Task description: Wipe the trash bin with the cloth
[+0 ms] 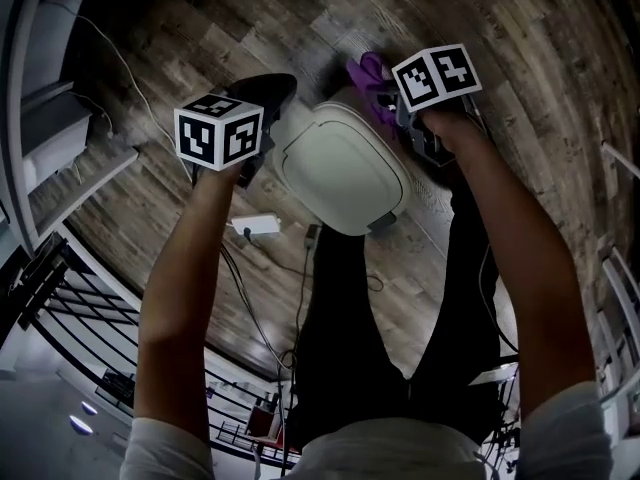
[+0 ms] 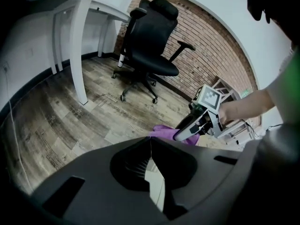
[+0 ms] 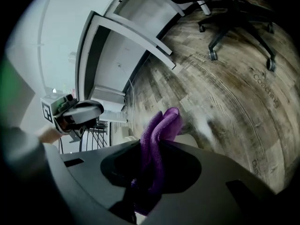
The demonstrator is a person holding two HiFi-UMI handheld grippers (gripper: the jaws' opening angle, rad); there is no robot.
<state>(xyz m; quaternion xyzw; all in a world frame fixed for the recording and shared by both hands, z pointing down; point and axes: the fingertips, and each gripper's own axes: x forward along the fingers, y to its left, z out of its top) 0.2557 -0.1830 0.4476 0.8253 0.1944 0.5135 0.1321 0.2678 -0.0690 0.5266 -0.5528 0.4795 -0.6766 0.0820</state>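
Note:
The white trash bin [image 1: 345, 168] stands on the wood floor below me, its rounded lid facing up. My right gripper [image 1: 388, 96] is at the bin's far right corner, shut on a purple cloth [image 1: 366, 68] that bunches up between its jaws [image 3: 161, 125]. That cloth lies against the bin's far edge [image 3: 190, 138]. My left gripper [image 1: 275, 90] sits at the bin's far left edge with its jaws closed tip to tip [image 2: 151, 138] and nothing between them. A strip of white bin [image 2: 154, 184] shows through the gap behind the tips. Each gripper sees the other across the bin.
A black office chair [image 2: 150, 46] and a white desk leg [image 2: 77, 50] stand beyond the bin by a brick wall. A white power adapter [image 1: 258, 226] with cables lies on the floor near my legs. A black railing [image 1: 60, 298] runs at the left.

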